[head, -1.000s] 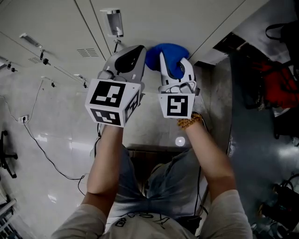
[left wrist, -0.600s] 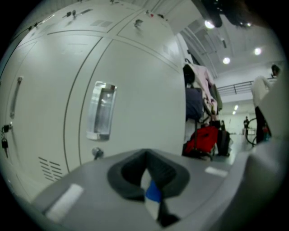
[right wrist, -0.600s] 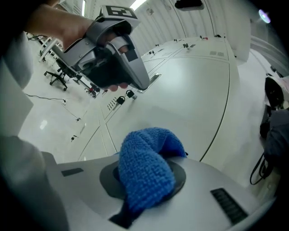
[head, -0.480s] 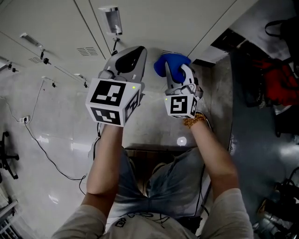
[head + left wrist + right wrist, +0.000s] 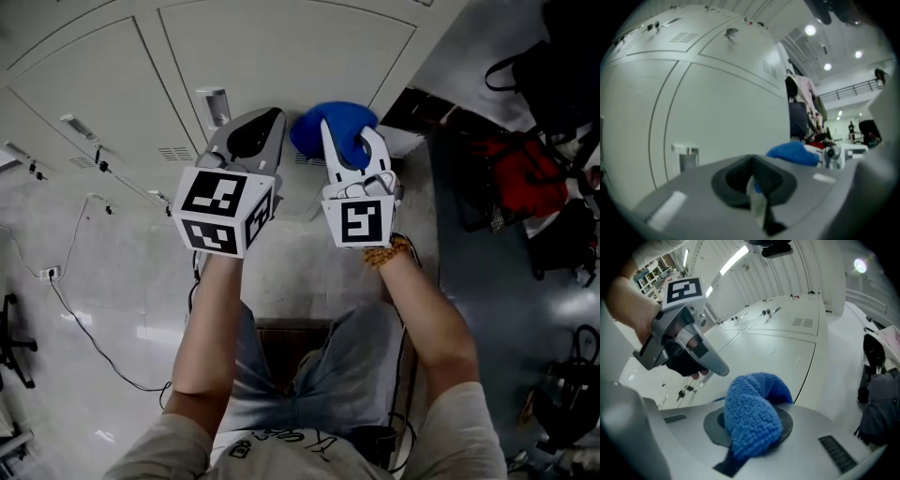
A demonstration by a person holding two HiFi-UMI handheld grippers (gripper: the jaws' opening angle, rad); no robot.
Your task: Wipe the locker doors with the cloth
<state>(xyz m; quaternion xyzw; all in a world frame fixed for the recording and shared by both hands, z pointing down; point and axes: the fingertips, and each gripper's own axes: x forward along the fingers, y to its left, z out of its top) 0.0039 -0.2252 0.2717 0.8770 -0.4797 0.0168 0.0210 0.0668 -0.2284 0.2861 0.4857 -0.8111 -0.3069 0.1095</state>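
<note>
Two tongs: right tongs pinch the presumably soft, light cloth mid-bunch; left tongs closed, empty, near locker door.

We see a pale, glossy floor meeting the lockers, with a black cable trailing across it at our left. At our right it turns grey, and a red bag and dark bags lie there.

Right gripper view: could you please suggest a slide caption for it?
Right gripper shut on a blue cloth before pale locker doors, with the left gripper close alongside.
</note>
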